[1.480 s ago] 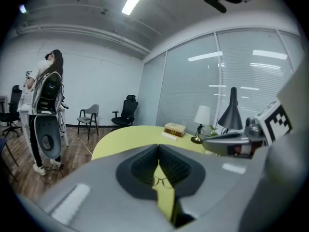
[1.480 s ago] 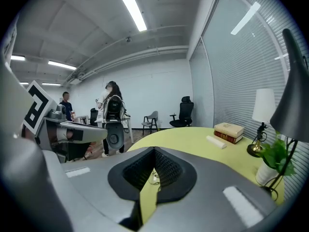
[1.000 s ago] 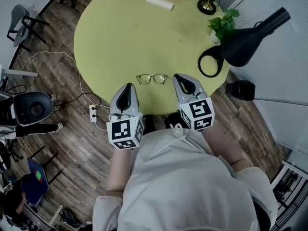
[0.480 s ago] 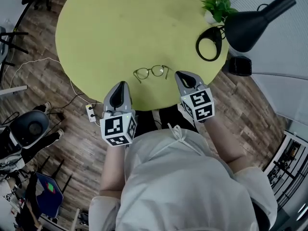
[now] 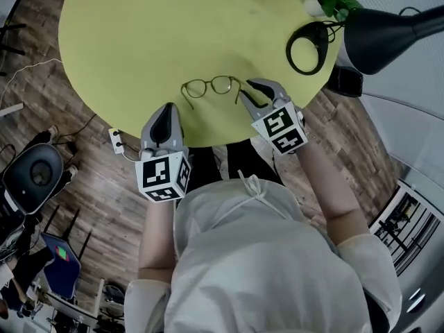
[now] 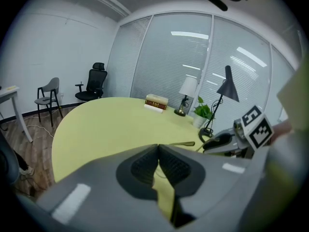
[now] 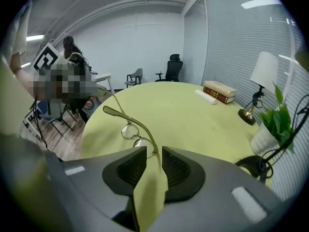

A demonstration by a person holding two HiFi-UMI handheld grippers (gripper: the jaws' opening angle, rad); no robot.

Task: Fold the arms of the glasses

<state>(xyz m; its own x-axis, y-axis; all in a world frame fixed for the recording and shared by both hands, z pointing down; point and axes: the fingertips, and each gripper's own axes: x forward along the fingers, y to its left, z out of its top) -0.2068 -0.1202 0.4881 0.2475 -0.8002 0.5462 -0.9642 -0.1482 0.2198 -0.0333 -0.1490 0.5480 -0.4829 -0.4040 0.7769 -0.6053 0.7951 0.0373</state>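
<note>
Glasses [image 5: 211, 87]: arms unfolded, on my yellow desk [image 5: 139, 33].
Right hand-held gripper [image 7: 153, 153]: released, jaws either side of one arm's tip.
Left hand-held gripper [image 6: 158, 148]: clenched, empty.

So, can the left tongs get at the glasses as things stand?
Probably yes: only bare table lies between the left tongs and the nearer arm of the glasses; the tongs are shut, though.

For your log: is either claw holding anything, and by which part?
Nothing is held. The right claw is open astride a glasses arm; the left claw is shut, empty.
</note>
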